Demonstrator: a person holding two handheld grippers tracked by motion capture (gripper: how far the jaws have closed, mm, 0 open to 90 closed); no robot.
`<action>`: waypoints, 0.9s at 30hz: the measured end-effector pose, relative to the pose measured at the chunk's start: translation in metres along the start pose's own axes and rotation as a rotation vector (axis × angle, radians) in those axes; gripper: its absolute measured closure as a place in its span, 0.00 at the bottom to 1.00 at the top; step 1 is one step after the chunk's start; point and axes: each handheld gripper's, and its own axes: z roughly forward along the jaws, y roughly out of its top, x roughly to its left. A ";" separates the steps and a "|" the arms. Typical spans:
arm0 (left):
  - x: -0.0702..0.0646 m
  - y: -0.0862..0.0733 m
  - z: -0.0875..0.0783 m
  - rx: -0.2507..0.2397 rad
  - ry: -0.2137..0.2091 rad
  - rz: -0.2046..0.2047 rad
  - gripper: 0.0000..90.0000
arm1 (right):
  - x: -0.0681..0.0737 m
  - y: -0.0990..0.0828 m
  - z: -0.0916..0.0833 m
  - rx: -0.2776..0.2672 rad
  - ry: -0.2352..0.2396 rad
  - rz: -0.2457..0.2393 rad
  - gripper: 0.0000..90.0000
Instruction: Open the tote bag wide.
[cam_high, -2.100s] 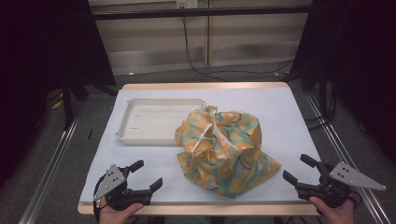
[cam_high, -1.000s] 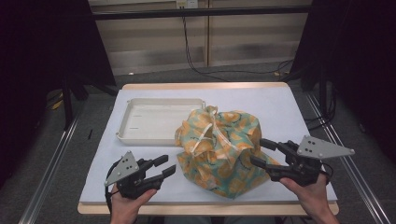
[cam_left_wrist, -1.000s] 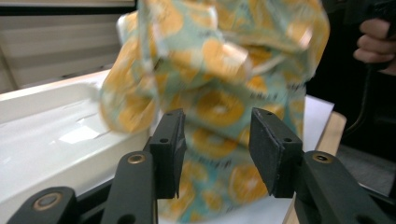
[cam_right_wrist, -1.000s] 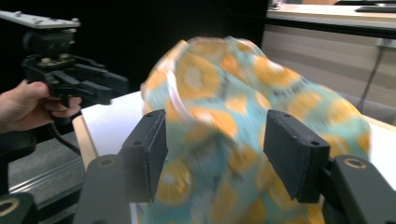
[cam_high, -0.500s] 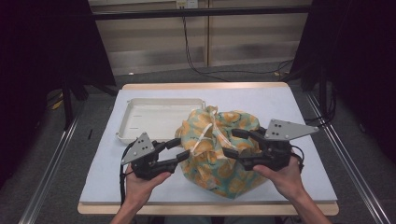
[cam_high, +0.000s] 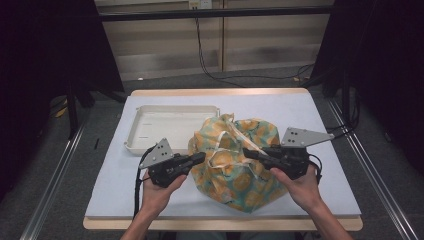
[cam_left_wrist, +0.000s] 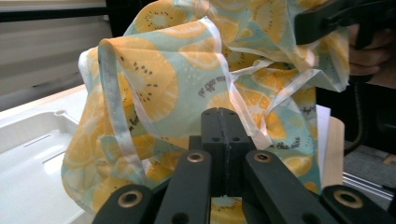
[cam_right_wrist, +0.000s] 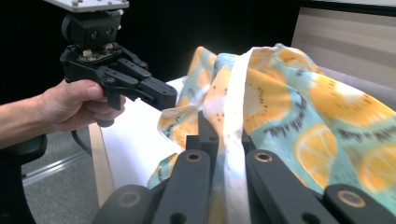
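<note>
The orange-and-teal fruit-print cloth bundle (cam_high: 235, 160) sits between both tools: left hand-held gripper (cam_high: 200, 158) clenched at its left side, right hand-held gripper (cam_high: 248, 153) pinching its white-edged fold. It sprawls just right of the white plastic tray (cam_high: 145, 131), knot upward.

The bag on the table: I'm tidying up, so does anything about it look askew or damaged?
No damage shows. The bag lies slumped and crumpled beside the tray, its ribbon loose. The left gripper and right gripper sit at its sides.
</note>
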 end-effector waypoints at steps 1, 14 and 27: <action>0.000 0.000 0.000 -0.002 -0.006 -0.004 1.00 | -0.003 -0.003 -0.005 -0.003 -0.022 0.008 1.00; 0.001 0.002 -0.010 -0.038 -0.037 -0.027 0.91 | -0.022 -0.006 -0.038 -0.051 -0.100 0.047 0.99; -0.001 0.009 -0.008 -0.068 -0.006 -0.010 0.57 | -0.040 -0.026 -0.061 -0.025 -0.199 0.094 0.98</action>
